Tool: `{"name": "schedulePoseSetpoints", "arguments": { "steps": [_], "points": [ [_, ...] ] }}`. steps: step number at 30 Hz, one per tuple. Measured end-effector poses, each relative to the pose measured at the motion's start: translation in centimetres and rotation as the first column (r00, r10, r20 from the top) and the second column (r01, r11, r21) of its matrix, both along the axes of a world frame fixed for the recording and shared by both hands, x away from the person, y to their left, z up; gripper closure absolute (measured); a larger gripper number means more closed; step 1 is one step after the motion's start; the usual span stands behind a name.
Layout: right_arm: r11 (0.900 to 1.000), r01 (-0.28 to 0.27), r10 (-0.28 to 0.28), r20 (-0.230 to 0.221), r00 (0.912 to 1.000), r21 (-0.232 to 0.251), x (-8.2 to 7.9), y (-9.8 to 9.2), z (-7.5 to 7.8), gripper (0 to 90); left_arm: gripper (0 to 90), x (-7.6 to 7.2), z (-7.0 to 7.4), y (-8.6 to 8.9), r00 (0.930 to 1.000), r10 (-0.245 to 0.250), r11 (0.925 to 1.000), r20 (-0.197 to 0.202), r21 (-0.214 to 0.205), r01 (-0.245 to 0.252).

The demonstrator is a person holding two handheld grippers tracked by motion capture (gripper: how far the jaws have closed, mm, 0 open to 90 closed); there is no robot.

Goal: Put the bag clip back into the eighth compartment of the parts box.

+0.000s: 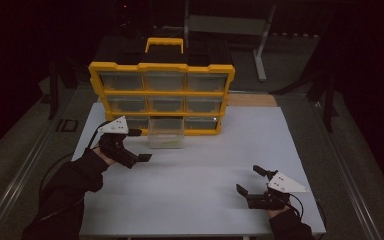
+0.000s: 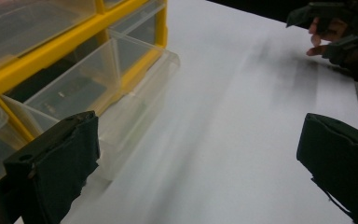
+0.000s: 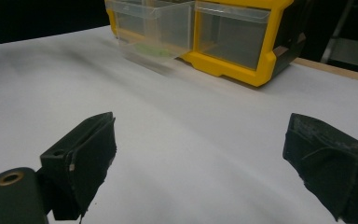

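Item 1: a yellow parts organizer with a yellow carry handle is stood upright at the far side of the white table. 9 clear drawers are arranged in 3 rows of 3. The bottom middle drawer is pulled out toward the person, its front resting over the tabletop; something pale green is seen inside it in the right gripper view, too blurred to identify. The other 8 drawers are seated in the frame.

Item 2: the left gripper is held by the left hand near the left edge of the table, just beside the pulled-out drawer and apart from it. Its jaws are spread wide and nothing is held between them. In the left gripper view, the drawer's clear side wall is seen close to the left jaw; contact cannot be told. A grey three-cornered plate is carried on top.

Item 3: the right gripper is held at the near right corner of the table, well apart from the organizer. Its jaws are spread wide, and only bare tabletop is seen between them in the right gripper view. A grey three-cornered plate is carried on top.

Item 4: dark surroundings are noted beyond the table, with a grey metal stand behind the organizer.
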State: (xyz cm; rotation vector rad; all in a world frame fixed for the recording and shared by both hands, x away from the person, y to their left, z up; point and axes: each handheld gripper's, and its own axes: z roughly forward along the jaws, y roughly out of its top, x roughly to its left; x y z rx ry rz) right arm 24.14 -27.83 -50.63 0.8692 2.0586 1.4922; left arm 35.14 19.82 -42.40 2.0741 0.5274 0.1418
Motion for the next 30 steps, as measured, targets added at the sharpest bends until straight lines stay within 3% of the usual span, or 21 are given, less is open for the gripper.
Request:
{"name": "schedulePoseSetpoints", "arguments": {
  "steps": [12, 19, 30],
  "points": [
    [1.0000, -0.005, 0.005, -0.006, 1.0000, -0.002, 0.0, 0.1, -0.1, 9.3, 0.1, -2.2, -1.1, 0.8, 0.9999, -0.013, 0.9995, 0.006, -0.028, 0.013],
    [1.0000, -0.007, 0.007, -0.008, 0.9999, -0.002, 0.0, 0.2, -0.1, 9.3, 0.1, -3.3, -2.8, 1.6, 0.9997, -0.005, 0.9983, -0.025, -0.057, 0.003],
    [0.9999, -0.008, 0.007, -0.005, 1.0000, -0.007, 0.0, 0.2, -0.1, 9.3, 0.1, -5.3, -4.1, 2.9, 0.9991, 0.011, 0.9960, -0.040, -0.089, -0.015]
  ]
}}
